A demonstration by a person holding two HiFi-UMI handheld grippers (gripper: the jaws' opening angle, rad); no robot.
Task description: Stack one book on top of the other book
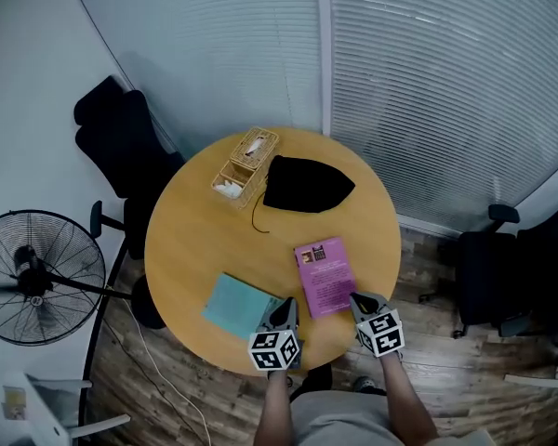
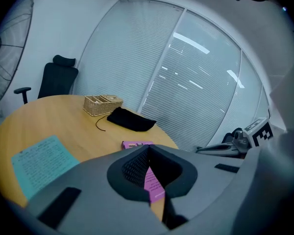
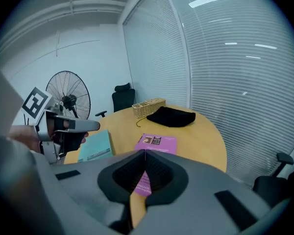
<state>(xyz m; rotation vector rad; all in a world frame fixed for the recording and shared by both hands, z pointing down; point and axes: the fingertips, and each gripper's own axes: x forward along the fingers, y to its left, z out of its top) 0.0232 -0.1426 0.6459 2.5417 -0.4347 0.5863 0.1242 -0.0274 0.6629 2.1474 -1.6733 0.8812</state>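
Purple book [image 1: 324, 275] and teal book [image 1: 239, 306] are laid flat, apart.
The purple book is flanked by the closed, empty left gripper [image 1: 287, 311] and right gripper [image 1: 361, 303].

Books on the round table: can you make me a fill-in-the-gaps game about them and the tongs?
1. In the head view, the purple book lies to the ____ of the teal book.
2. The black bag lies beside the wicker ____.
3. The left tongs and the right tongs are both ____ and hold nothing.
Missing words: right; basket; shut.
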